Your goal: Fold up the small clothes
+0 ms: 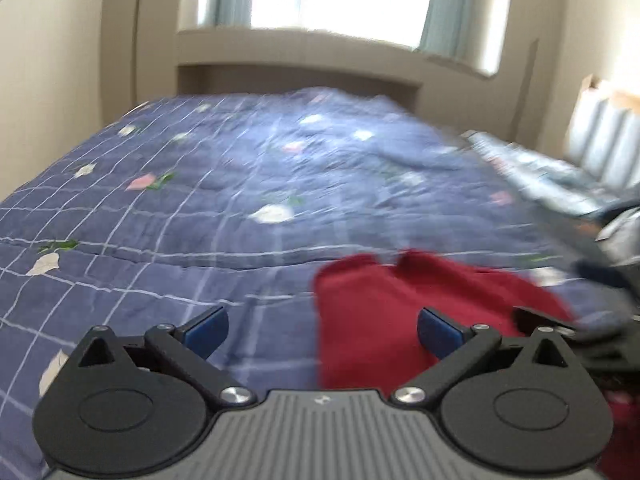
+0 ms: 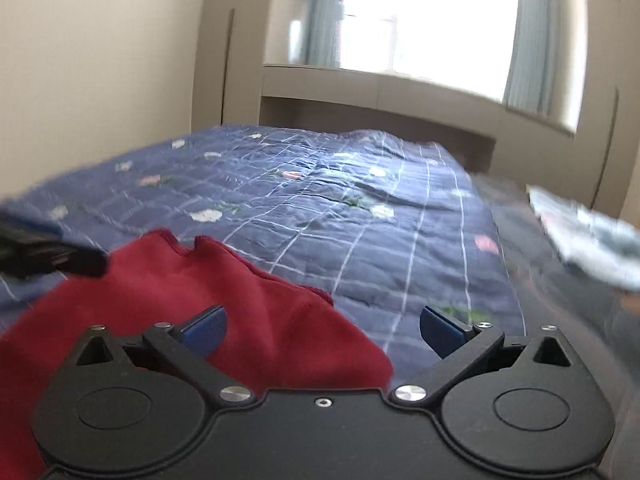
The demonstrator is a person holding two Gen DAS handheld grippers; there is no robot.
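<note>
Now, with both the left gripper (image 1: 322,338) and right gripper (image 2: 323,336) wide and empty, the red garment (image 1: 384,312) at the left one's 2 o'clock likely needs regrasping for a fold.

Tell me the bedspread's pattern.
Navy bedspread with a white grid and small flowers; the right wrist view shows it best.

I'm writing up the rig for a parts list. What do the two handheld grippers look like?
The left gripper and the right gripper share one build: black angular linkage arms with silver screws, round black housings on either side, and blue pads on the fingers. The left one's centre plate is grey and ribbed with a small mark; the right one's is plain black with one screw. No cables or sleeves show.
</note>
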